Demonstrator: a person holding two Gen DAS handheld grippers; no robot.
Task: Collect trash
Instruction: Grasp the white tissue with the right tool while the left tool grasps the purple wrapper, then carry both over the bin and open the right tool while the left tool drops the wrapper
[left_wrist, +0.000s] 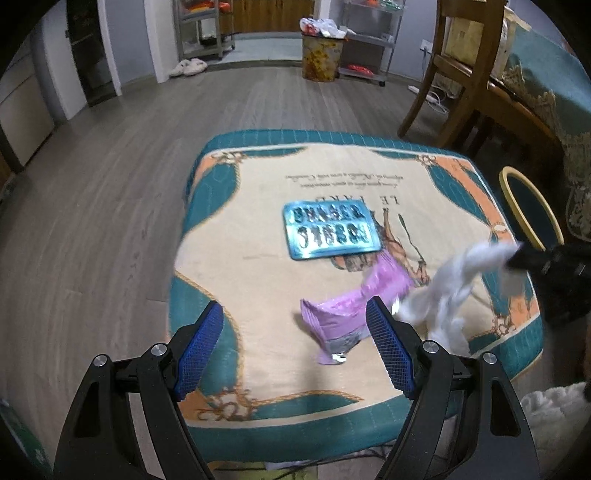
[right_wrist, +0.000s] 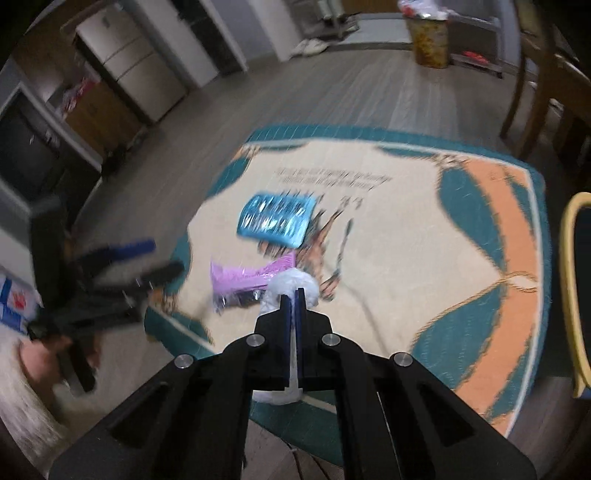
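- Covering the low desk (left_wrist: 229, 258) is a cream, teal and orange printed cloth, and every place below is given from the blue foil blister pack (left_wrist: 330, 230) that lies flat near its middle.
- Standing far behind the pack, across the wooden floor, a patterned bin (left_wrist: 320, 55) brims with rubbish.
- Hovering on the near side of the pack, the left gripper (left_wrist: 295, 347) has its jaws wide apart, with nothing between the blue pads (left_wrist: 199, 350).
- Lying just nearer than the pack, off its right corner, the crumpled pink wrapper (left_wrist: 343, 314) rests on the cloth, partly behind the left gripper's right finger.
- Hanging to the right of the pack and the wrapper, the white tissue (right_wrist: 293, 286) is clamped between the closed jaws of the right gripper (right_wrist: 293, 295), lifted off the cloth.
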